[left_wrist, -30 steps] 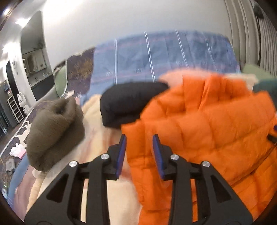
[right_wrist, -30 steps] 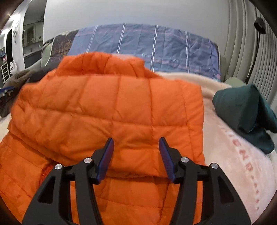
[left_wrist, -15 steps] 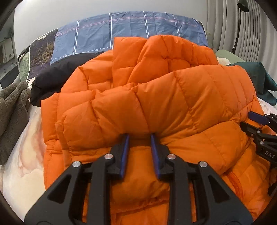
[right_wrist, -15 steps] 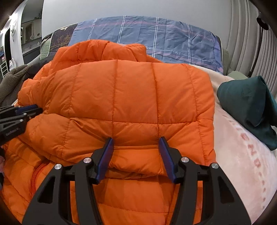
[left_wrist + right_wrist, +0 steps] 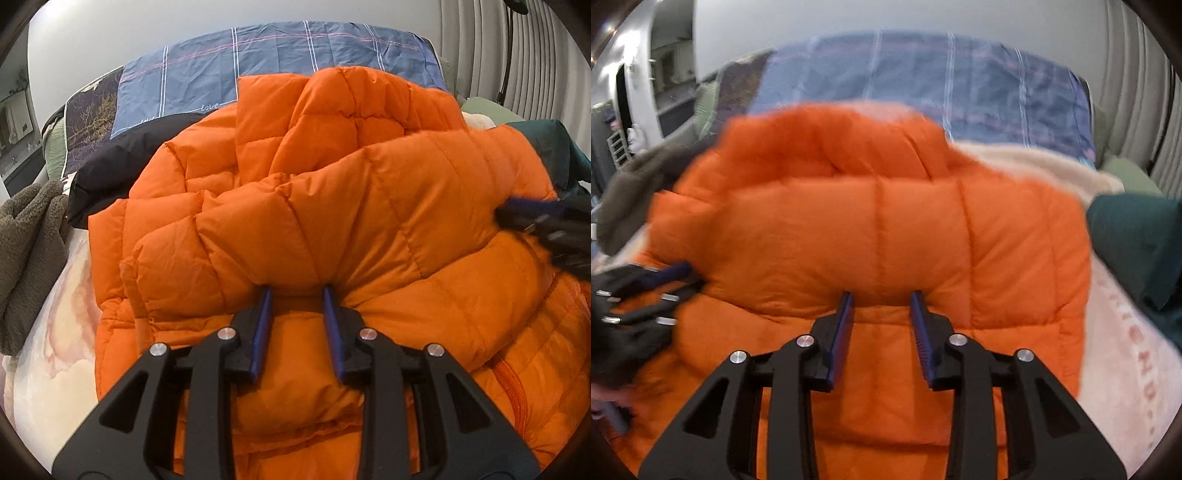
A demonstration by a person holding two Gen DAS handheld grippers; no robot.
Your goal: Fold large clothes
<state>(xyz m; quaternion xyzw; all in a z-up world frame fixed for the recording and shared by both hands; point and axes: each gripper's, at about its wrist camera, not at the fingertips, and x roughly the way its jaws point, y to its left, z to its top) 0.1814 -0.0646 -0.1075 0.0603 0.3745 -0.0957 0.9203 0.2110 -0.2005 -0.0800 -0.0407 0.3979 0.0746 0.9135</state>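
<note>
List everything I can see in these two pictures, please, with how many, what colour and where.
puffer jacket: one, orange, spread on the bed with its top half folded over the lower half
fleece garment: one, olive brown, bunched at the left of the jacket
black garment: one, black, behind the jacket's left shoulder
teal garment: one, dark teal, folded at the right of the jacket
blanket: one, cream and pink, under everything
checked bedding: one, blue with white lines, at the head of the bed
floor lamp: one, dark, by the right wall
left gripper: one, black with blue pads, closed on the jacket's folded edge
right gripper: one, same colours, jaws just closing on the jacket's fold
</note>
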